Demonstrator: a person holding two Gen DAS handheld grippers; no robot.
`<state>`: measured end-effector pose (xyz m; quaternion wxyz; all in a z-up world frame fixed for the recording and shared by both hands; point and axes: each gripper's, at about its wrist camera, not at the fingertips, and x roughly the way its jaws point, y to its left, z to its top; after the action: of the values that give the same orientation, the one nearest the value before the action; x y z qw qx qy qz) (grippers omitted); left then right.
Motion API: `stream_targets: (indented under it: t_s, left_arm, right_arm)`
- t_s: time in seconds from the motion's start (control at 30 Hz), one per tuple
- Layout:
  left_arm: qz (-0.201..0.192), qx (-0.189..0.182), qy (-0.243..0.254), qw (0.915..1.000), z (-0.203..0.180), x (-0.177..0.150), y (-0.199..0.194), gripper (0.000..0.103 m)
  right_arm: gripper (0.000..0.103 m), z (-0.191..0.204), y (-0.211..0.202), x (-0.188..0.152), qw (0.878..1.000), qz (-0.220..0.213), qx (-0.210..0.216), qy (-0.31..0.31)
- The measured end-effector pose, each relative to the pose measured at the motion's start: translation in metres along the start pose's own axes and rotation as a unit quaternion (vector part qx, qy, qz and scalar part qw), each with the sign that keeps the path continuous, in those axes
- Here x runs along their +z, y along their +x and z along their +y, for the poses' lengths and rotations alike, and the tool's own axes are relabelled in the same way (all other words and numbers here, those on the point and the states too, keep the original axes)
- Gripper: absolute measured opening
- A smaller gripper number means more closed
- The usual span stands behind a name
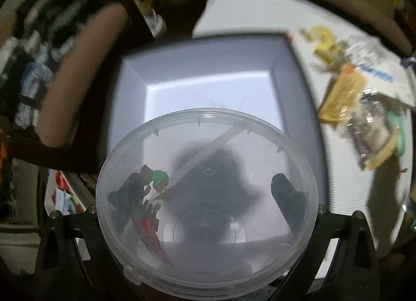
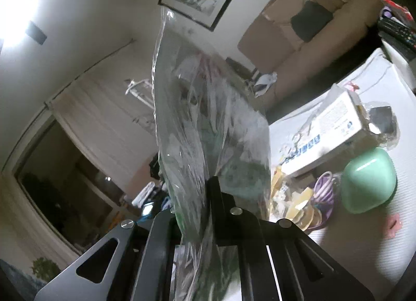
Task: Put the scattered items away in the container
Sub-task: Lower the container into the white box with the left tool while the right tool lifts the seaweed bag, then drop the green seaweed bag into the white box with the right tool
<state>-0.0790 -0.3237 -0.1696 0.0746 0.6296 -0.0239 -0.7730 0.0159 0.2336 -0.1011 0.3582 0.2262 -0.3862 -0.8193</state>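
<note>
Both claws are gripping clear plastic, one over the grey container.

The left gripper [image 1: 208,210] is holding a round clear lid [image 1: 206,197]; its fingers [image 1: 283,194] are showing only dimly through it, and the grey container [image 1: 208,72] is lying just beyond, blurred. The right gripper [image 2: 202,197] is pinching shut on a crinkled clear bag [image 2: 208,124] whose contents are hard to read. Beside it on the white table [image 2: 390,249] are lying a white box [image 2: 327,129] and a mint-green case [image 2: 369,181].

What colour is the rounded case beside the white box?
Mint green case, clearest in the right wrist view.
</note>
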Motion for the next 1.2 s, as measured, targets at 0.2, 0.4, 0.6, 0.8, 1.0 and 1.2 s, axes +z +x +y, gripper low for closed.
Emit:
stream_targets:
  t_s: [0.2, 0.4, 0.6, 0.8, 1.0, 1.2]
  left_arm:
    - [0.030, 0.026, -0.012, 0.9992, 0.001, 0.029, 0.050, 0.099]
    - [0.089, 0.076, -0.027, 0.9928, 0.030, 0.051, 0.097, 0.099]
    - [0.026, 0.021, -0.058, 0.9978, 0.039, 0.039, 0.069, 0.103]
    - [0.087, -0.035, -0.089, 0.9916, 0.057, 0.050, 0.087, 0.103]
    - [-0.039, -0.043, -0.134, 0.9893, 0.090, 0.011, -0.006, 0.103]
    - [-0.138, -0.030, -0.178, 0.9739, 0.145, -0.056, -0.084, 0.103]
  right_arm:
    - [0.006, -0.009, 0.022, -0.006, 0.998, 0.034, 0.041, 0.033]
    - [0.006, -0.010, 0.069, -0.015, 0.995, 0.074, 0.053, 0.051]
    - [0.006, 0.013, 0.136, -0.028, 0.984, 0.126, 0.104, 0.064]
    - [0.006, 0.029, 0.188, -0.042, 0.976, 0.153, 0.132, 0.077]
    - [0.006, 0.038, 0.232, -0.059, 0.967, 0.173, 0.156, 0.107]
    - [0.006, 0.030, 0.323, -0.106, 0.949, 0.204, 0.160, 0.181]
